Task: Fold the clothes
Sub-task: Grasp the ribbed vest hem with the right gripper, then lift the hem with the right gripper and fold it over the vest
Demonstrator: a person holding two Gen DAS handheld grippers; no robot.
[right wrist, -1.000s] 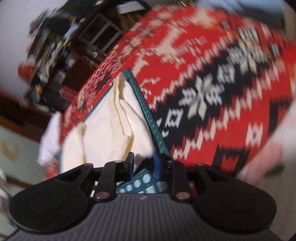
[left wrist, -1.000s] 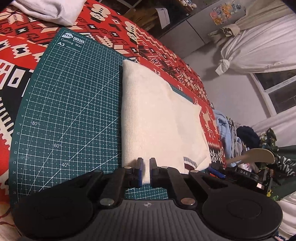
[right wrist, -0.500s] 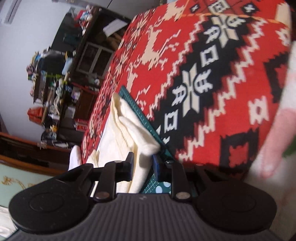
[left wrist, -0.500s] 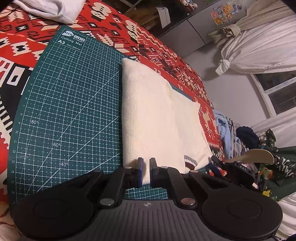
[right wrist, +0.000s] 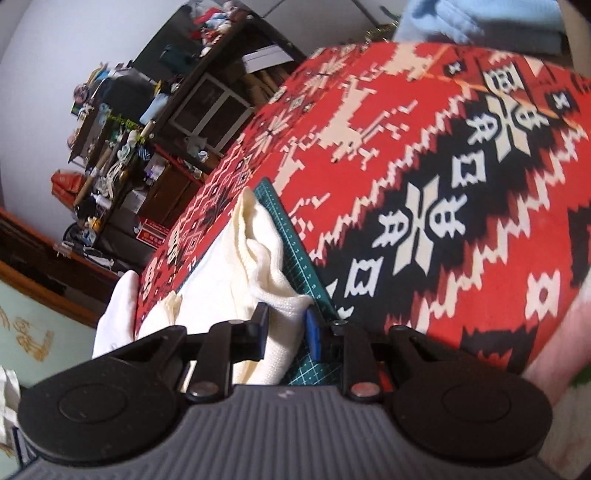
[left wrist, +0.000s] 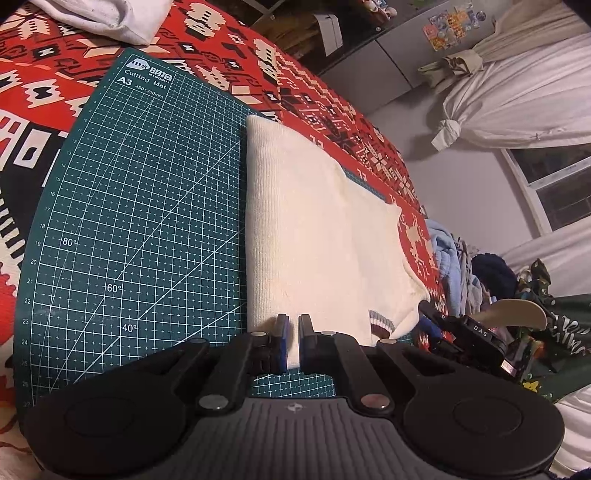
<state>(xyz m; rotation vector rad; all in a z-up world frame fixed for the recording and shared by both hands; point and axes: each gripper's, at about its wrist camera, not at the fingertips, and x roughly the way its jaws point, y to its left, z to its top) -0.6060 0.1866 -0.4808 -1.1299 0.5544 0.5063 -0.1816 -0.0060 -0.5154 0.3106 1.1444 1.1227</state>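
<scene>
Sweater (left wrist: 317,236) on "Cutting Mat" A3 (left wrist: 147,184)

Surface: a bed covered by a red, black and cream patterned blanket (left wrist: 325,110), its geometric motifs also filling the right wrist view (right wrist: 424,184).
Directly on the blanket: a dark green A3 cutting mat (left wrist: 147,206) with a white grid and angle lines, lying flat.
Also on the blanket: a white cloth (left wrist: 103,18) at the far corner, apart from the mat.
On the mat: a folded cream knit garment (left wrist: 314,236) covering its right part, one edge reaching past the mat onto the blanket.
</scene>
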